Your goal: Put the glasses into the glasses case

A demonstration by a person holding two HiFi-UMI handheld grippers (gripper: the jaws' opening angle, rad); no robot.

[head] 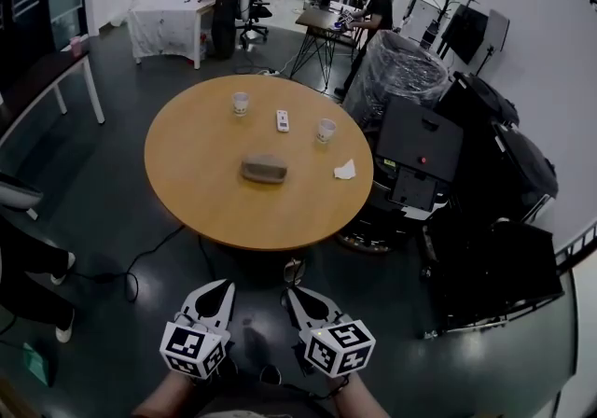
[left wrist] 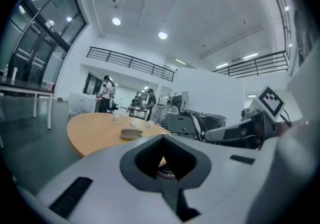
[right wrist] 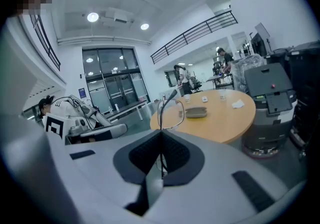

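Observation:
The grey glasses case [head: 264, 169] lies closed near the middle of the round wooden table [head: 205, 202]; it also shows as the case [left wrist: 131, 134] and the case [right wrist: 196, 112]. My right gripper [head: 287, 293] is shut on thin wire-framed glasses [right wrist: 168, 111], which stand up from its jaws [right wrist: 161, 133]. My left gripper [head: 227, 284] is shut with nothing in it, its jaws meeting at the tip [left wrist: 162, 140]. Both grippers hang over the dark floor, short of the table's near edge.
On the table's far half stand two small cups [head: 241, 103] [head: 325, 130], a white remote [head: 283, 120] and a crumpled tissue [head: 345, 170]. Black equipment [head: 420, 150] crowds the table's right side. A cable [head: 149, 253] runs across the floor. People stand at tables far behind.

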